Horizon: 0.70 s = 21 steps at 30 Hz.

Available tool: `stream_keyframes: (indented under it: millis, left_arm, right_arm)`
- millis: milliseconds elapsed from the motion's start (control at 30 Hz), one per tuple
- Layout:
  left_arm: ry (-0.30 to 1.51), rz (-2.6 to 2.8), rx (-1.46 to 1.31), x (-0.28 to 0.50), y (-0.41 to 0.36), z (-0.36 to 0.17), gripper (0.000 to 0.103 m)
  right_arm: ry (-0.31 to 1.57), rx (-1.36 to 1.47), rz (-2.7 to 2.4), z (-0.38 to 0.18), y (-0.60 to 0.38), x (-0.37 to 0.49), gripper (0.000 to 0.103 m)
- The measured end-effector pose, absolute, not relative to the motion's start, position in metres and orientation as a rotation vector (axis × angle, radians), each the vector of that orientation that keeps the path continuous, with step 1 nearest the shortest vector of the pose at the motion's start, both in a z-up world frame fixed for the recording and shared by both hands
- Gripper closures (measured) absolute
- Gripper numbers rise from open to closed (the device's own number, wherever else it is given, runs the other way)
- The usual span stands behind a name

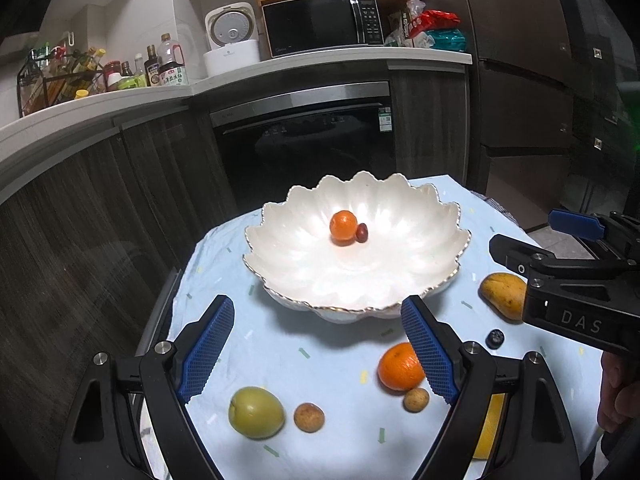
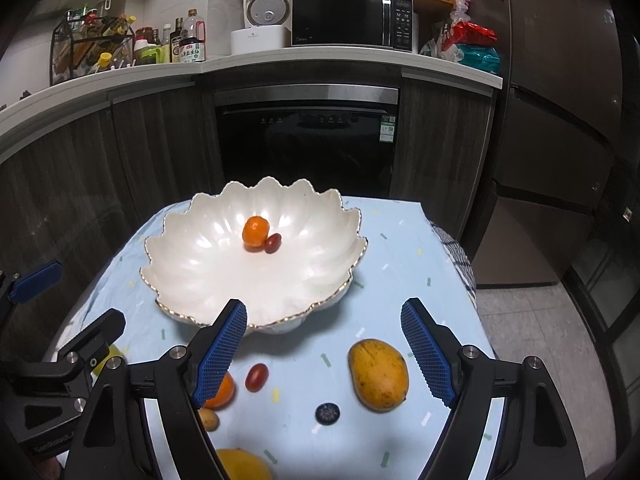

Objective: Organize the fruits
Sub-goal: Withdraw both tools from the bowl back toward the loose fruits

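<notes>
A white scalloped bowl point(image 1: 280, 272) point(image 2: 192, 292) stands on the blue tablecloth and holds a small orange point(image 1: 343, 226) point(image 2: 255, 231) with a red date point(image 1: 362, 233) point(image 2: 273, 243) beside it. My left gripper point(image 1: 318, 354) hovers open in front of the bowl, above a green fruit point(image 1: 256, 412), two small brown fruits point(image 1: 309, 417) and a second orange point(image 1: 398, 366). To its right, my right gripper point(image 2: 325, 354) is open over a mango point(image 2: 378, 374), a blueberry point(image 2: 327, 413) and a loose red date point(image 2: 256, 377). Neither gripper holds anything.
A yellow fruit point(image 2: 240, 466) lies at the near table edge, partly hidden. Behind the table stand a dark built-in oven point(image 2: 308, 140) and a counter with bottles and a microwave point(image 2: 352, 20). A fridge point(image 2: 560, 120) is at the right. The table drops off close to the left.
</notes>
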<state>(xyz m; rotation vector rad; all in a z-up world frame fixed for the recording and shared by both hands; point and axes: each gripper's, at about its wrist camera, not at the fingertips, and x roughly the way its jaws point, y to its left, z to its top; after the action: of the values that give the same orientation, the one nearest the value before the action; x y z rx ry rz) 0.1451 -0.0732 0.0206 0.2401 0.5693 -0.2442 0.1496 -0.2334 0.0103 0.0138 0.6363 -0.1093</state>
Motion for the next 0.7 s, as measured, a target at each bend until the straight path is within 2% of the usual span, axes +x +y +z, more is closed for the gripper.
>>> stream_keyframes:
  millis: [700]
  left_arm:
    - [0.609,-0.249,0.290,0.101,-0.050,-0.013,0.017]
  right_arm:
    - [0.701,0.039,-0.102,-0.026,-0.207,0.099,0.023]
